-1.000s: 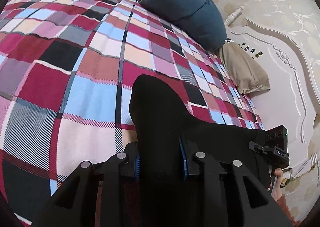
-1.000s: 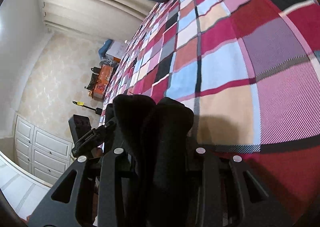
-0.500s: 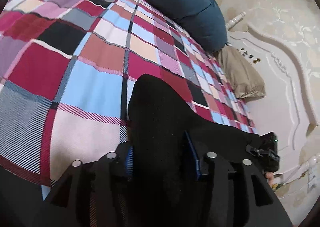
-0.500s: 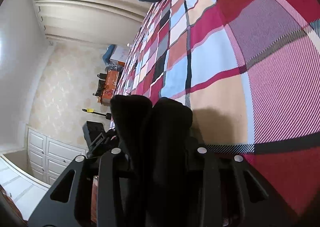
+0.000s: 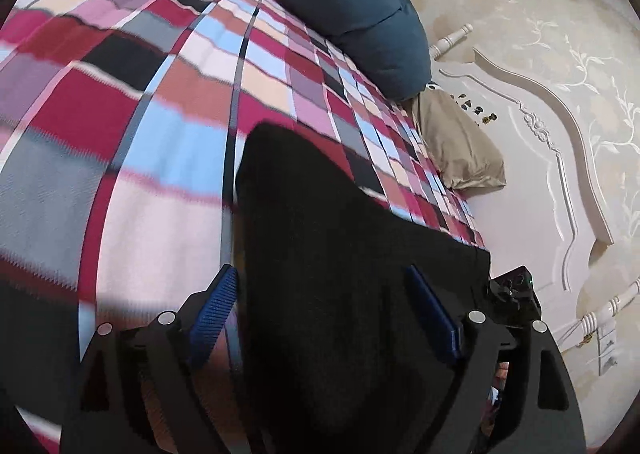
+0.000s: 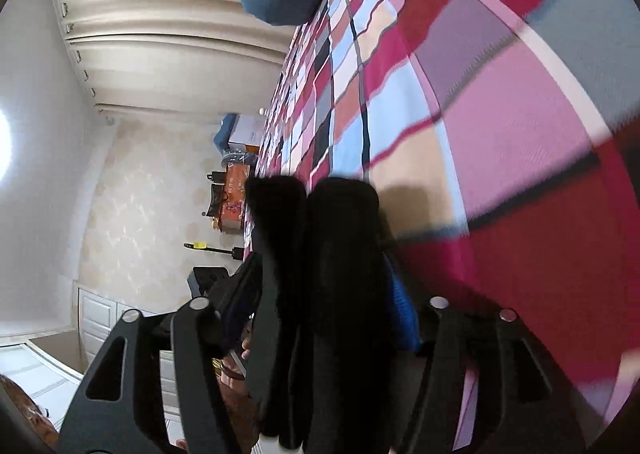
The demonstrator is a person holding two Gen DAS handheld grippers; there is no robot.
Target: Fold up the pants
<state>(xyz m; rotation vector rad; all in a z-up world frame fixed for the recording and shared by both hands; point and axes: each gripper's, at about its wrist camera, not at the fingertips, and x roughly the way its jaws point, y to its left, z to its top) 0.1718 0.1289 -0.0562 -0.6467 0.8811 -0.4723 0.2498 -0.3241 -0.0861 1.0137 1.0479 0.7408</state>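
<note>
left wrist view: the black pants (image 5: 328, 254) lie on the plaid bed cover (image 5: 132, 126), running from between the fingers of the left tool (image 5: 324, 310) toward the right tool (image 5: 514, 294) at the right edge. the jaws of the left tool are opening; the blue pads (image 5: 214, 306) stand clear of the cloth, which remains between them, so no grip is held. right wrist view: the pants (image 6: 316, 254) show as a doubled, bunched fold between the fingers of the right tool (image 6: 320, 318). its jaws are also opening; whether its one visible pad (image 6: 402, 314) touches the cloth cannot be told. judged progress: one fold appears laid down and is being released near the bed edge. remaining: flattening the stack, possibly a further fold. the blue pillow (image 5: 360, 18) lies far off.
</note>
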